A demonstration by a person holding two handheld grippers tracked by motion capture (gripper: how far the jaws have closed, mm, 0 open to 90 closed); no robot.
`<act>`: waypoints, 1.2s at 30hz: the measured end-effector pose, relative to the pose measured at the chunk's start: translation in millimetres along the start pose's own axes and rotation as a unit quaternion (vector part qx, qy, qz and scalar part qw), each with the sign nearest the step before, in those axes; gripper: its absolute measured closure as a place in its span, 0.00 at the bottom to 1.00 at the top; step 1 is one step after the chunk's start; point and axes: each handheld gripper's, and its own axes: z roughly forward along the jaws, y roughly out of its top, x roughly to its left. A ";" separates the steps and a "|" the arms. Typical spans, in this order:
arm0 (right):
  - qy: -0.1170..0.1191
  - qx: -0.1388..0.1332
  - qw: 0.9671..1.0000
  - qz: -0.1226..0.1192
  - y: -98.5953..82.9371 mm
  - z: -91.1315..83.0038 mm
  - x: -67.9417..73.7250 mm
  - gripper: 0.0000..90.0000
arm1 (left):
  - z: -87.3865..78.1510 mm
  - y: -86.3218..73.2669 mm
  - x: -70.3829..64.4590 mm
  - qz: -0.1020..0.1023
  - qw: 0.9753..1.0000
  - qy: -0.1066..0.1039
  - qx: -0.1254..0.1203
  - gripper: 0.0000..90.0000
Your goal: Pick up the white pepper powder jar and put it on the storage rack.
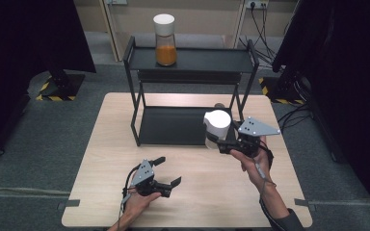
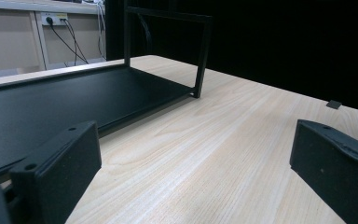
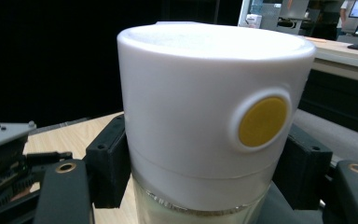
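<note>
A jar with a white lid (image 1: 218,123) hangs above the table at the right front of the black two-tier rack (image 1: 191,62). My right gripper (image 1: 220,142) is shut on it just under the lid. In the right gripper view the white lid (image 3: 205,107) carries a round yellow button (image 3: 264,121), and both pads (image 3: 107,163) press the jar's sides. A second jar with a white lid and orange contents (image 1: 165,39) stands on the rack's top shelf at the left. My left gripper (image 1: 168,171) is open and empty near the table's front, its jaws wide apart over bare wood (image 2: 205,140).
The rack's lower shelf (image 1: 173,126) lies bare on the light wooden table (image 1: 115,144); its front corner post (image 2: 203,56) stands ahead of the left gripper. Dark curtains flank both sides. Stands with yellow-black tape (image 1: 58,89) and cables (image 1: 262,29) sit on the floor behind.
</note>
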 end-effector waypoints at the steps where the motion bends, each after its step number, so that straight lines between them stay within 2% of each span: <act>1: 0.000 0.000 1.000 -0.001 3.0 0.5 -0.7 0.34 | -0.1 0.1 0.0 0.000 1.000 0.000 0.000 0.02; 7: 0.002 -0.002 1.000 0.007 19.1 3.3 -7.5 0.34 | -0.3 0.0 0.0 -0.001 1.000 0.000 0.000 0.02; 22: 0.003 -0.009 1.000 -0.002 62.6 13.2 -15.1 0.34 | -0.1 -0.2 0.2 -0.002 1.000 -0.001 0.000 0.02; 23: 0.004 -0.011 1.000 -0.002 72.4 15.0 -17.2 0.34 | -0.1 -0.2 0.2 -0.002 1.000 -0.001 0.000 0.02; 28: -0.002 -0.015 1.000 -0.008 93.9 18.3 -18.8 0.34 | 0.1 -0.2 0.3 -0.001 1.000 -0.002 0.001 0.02; 36: -0.009 -0.021 1.000 -0.003 121.9 26.1 -26.1 0.34 | -0.7 -0.7 1.2 -0.002 1.000 -0.002 -0.003 0.02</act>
